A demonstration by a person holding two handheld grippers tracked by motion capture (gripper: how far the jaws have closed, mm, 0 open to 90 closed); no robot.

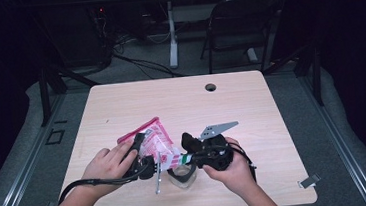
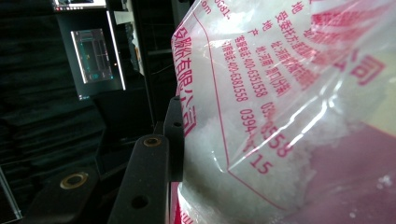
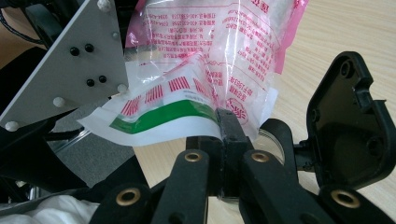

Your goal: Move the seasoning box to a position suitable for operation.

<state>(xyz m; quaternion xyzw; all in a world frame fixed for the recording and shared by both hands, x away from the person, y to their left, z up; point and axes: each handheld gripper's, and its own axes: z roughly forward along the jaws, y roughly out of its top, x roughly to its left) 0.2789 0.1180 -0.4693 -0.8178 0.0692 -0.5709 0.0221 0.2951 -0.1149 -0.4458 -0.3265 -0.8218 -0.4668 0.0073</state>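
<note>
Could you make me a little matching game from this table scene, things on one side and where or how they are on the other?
Things:
1. bag
2. right gripper
3. glass container
4. hole in the table

States or places:
A. near the table's far edge
B. shut on the bag's printed edge
C. pink and clear, white grains inside
D. on the table under the bag

Pairs: 1-C, 2-B, 3-D, 4-A

Hidden and cut-off parts around the bag

In the high view the hands and the bag (image 1: 153,141) cover most of the clear container (image 1: 183,176) on the tabletop (image 1: 181,100). In the left gripper view the bag runs off the top, right and bottom edges, hiding one finger; its white contents are blurred.
</note>
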